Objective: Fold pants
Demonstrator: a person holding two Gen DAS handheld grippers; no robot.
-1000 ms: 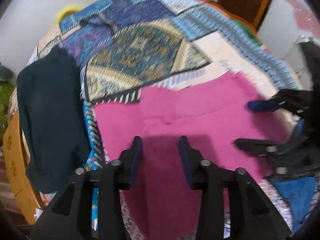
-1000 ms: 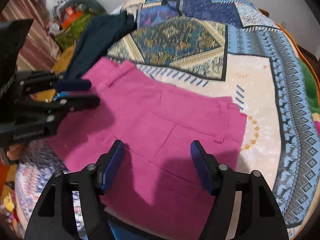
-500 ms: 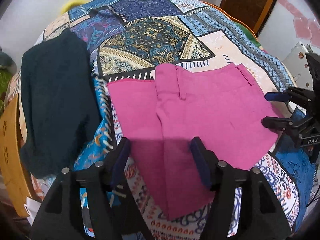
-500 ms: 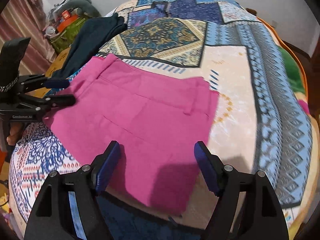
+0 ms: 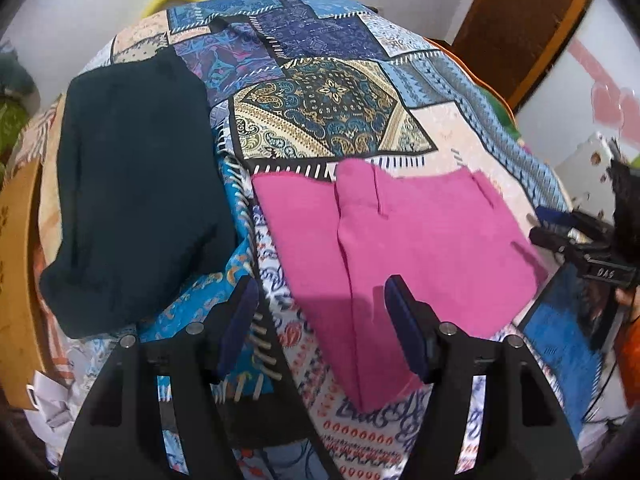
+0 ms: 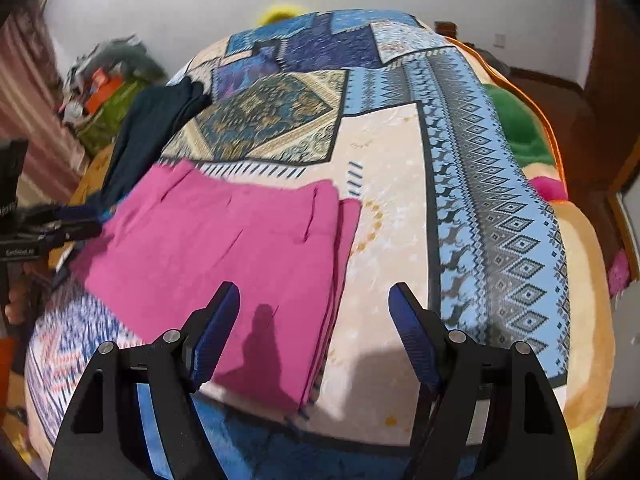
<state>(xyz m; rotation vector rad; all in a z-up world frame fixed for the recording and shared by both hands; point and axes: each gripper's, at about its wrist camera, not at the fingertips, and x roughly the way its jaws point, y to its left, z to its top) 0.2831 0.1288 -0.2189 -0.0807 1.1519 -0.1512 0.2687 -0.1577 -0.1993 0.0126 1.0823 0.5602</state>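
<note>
The pink pants [image 5: 400, 248] lie folded flat on the patterned bedspread [image 5: 328, 112]; they also show in the right wrist view [image 6: 224, 248]. My left gripper [image 5: 320, 320] is open and empty, held above the pants' near edge. My right gripper [image 6: 314, 328] is open and empty, above the pants' folded right edge. The right gripper shows at the right edge of the left wrist view [image 5: 560, 228], beside the pants. The left gripper shows at the left edge of the right wrist view [image 6: 60, 224].
A dark folded garment [image 5: 132, 192] lies on the bed left of the pants, also in the right wrist view [image 6: 152, 136]. A wooden door [image 5: 520, 20] stands behind the bed. Clutter [image 6: 100, 84] sits by the far wall. A green cloth [image 6: 516, 128] lies at the bed's right edge.
Both grippers have pulled back and up from the pants, which now look smaller and farther. Both jaws have opened wider. The pants lie still.
</note>
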